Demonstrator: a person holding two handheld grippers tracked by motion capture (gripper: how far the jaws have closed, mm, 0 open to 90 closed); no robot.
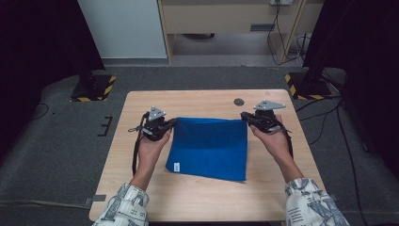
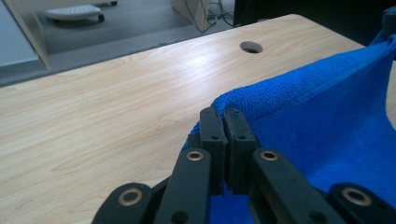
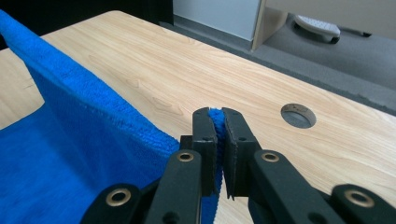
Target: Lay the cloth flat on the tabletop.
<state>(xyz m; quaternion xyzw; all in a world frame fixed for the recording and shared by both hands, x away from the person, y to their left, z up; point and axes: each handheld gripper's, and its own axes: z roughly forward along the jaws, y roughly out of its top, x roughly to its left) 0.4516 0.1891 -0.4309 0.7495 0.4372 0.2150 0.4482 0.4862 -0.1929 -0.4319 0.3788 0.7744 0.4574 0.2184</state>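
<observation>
1. Tongs of both hands are clamped on the blue cloth (image 1: pixel 209 147): the left tongs (image 1: pixel 172 123) pinch its far left corner, and the right tongs (image 1: pixel 244 116) pinch its far right corner.
2. Left gripper view: the two black jaws of the left tongs (image 2: pixel 223 122) stand pressed together, with the cloth's corner (image 2: pixel 299 102) bunched just behind their tips.
3. Right gripper view: the right tongs (image 3: pixel 215 122) hold a thin strip of blue cloth (image 3: pixel 84 140) between the jaws, which are closed on it.
4. The far edge of the cloth runs taut between the two grips and stands slightly raised above the table (image 1: pixel 197 193); the near part lies flat on the wood, with a small white label (image 1: pixel 176 166) at the near left corner.
5. The cloth sits in the middle of the table, a little toward the far side, near the round cable hole (image 1: pixel 239 101).
6. Judged progress: the grasp on both far corners is made, and the cloth appears to lie doubled. What is left, by this reading, is to set the held edge down, smooth it, and let go; whether another fold is meant cannot be told.
</observation>
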